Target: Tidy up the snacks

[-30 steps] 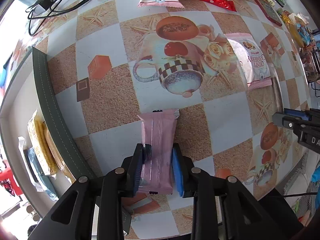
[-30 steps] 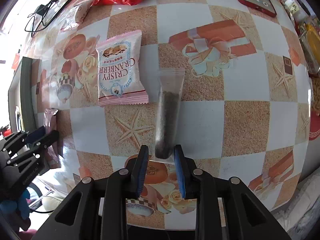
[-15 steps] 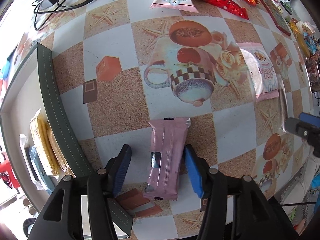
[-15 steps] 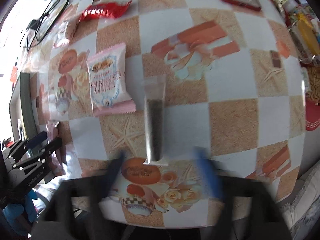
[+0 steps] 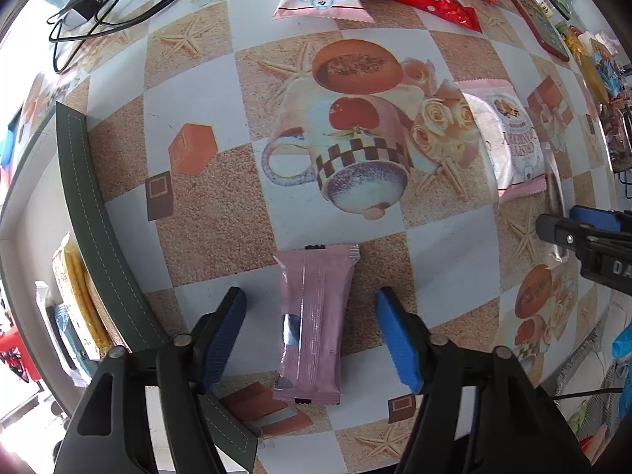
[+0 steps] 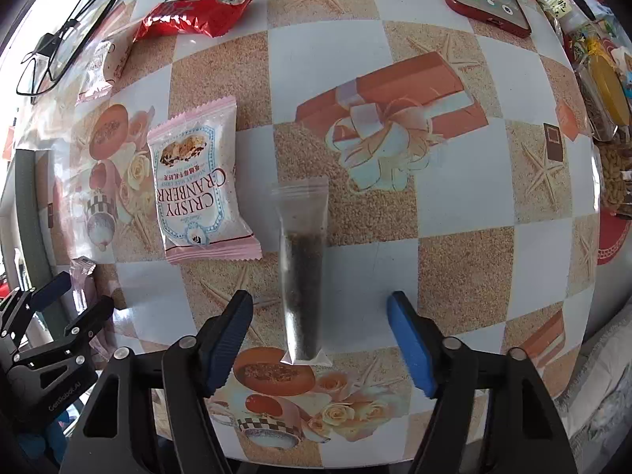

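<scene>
At the nine o'clock edge of the checked, picture-printed surface (image 5: pixel 205 237), the left tongs (image 5: pixel 310 316) point straight down, released: their jaws have just been opening, and the pink foil-wrapped snack bar (image 5: pixel 316 320) lies flat between the blue pads (image 5: pixel 399 339), touching neither. Toward three o'clock lies a pink-and-white cranberry crisp packet (image 6: pixel 197 189), and just beside it a narrow clear plastic sachet of dark grains (image 6: pixel 302 272). The right tongs (image 6: pixel 320 335) straddle the sachet's lower end, released too; their jaws have just been closing, with a gap on both sides.
</scene>
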The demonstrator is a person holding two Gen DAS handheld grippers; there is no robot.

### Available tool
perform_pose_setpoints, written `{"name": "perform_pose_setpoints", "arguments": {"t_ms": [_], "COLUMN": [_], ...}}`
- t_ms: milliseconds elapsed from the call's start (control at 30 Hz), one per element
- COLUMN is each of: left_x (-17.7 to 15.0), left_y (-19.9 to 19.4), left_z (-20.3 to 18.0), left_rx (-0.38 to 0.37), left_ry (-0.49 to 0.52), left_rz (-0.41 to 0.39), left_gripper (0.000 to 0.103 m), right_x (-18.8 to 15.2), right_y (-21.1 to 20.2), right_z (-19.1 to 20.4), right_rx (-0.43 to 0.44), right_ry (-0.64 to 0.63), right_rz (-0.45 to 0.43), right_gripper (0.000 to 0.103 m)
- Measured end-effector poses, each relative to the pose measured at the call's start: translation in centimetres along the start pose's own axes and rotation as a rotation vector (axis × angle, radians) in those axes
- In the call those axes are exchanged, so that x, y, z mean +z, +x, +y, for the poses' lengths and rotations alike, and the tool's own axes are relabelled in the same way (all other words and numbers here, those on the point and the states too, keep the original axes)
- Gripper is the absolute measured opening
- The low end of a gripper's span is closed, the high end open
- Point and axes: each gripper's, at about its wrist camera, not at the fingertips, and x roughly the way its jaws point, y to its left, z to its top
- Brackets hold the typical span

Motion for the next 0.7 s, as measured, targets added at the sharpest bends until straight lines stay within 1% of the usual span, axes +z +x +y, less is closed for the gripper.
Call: {"name": "perform_pose_setpoints", "arguments": {"t_ms": [33, 67, 100, 133, 233, 433, 467, 500, 533, 633, 700], "left_x": [0.1, 0.4, 0.4, 0.4, 0.4, 0.1, 0.2, 0.1, 0.2, -0.3, -0.5], "left_y": [-0.2, 0.1, 0.2, 0.1, -0.2, -2.0, -2.3, -2.6, -2.9, -4.3, -4.8], "left_z": [-0.1, -0.7, -1.1, -1.0, -0.5, 0.1, 0.2, 0.4, 0.6, 2.5, 3.2], "left_rx": [-0.007, -0.013, -0.021, -0.036, -0.074, -0.096, -0.099, -0.1, -0.103, -0.112, -0.116], "left_ry": [0.009, 0.018, 0.022, 0.018, -0.008, -0.015, -0.018, -0.021, -0.026, -0.04, -0.048], "left_rz": [-0.008, -0.013, -0.008, -0.003, -0.001, -0.041, -0.049, -0.057, -0.065, -0.084, -0.097], "left_gripper": [0.047, 0.026, 0.027, 0.027, 0.026, 0.026, 0.026, 0.027, 0.027, 0.026, 0.027], "right_x": [0.0, -0.1, -0.3, -0.2, -0.3, -0.9, -0.9, -1.1, -1.2, -1.2, -1.1], "right_y": [-0.2, -0.4, -0.6, -0.7, -1.0, -3.3, -3.7, -3.5, -3.7, -4.5, -4.5], "right_z": [-0.1, 0.0, 0.0, -0.2, -0.5, 0.6, 0.8, 2.1, 2.6, 3.1, 2.6], "right_rx": [-0.016, -0.016, -0.006, 0.014, 0.045, 0.137, 0.144, 0.149, 0.153, 0.155, 0.161], "right_ry": [-0.015, -0.028, -0.033, -0.033, -0.03, -0.066, -0.076, -0.084, -0.092, -0.115, -0.103], "right_rz": [-0.007, -0.012, -0.012, -0.005, 0.006, -0.021, -0.027, -0.031, -0.034, -0.045, -0.046], "right_gripper": [0.053, 0.039, 0.022, 0.021, 0.021, 0.02, 0.02, 0.02, 0.02, 0.02, 0.02]}}
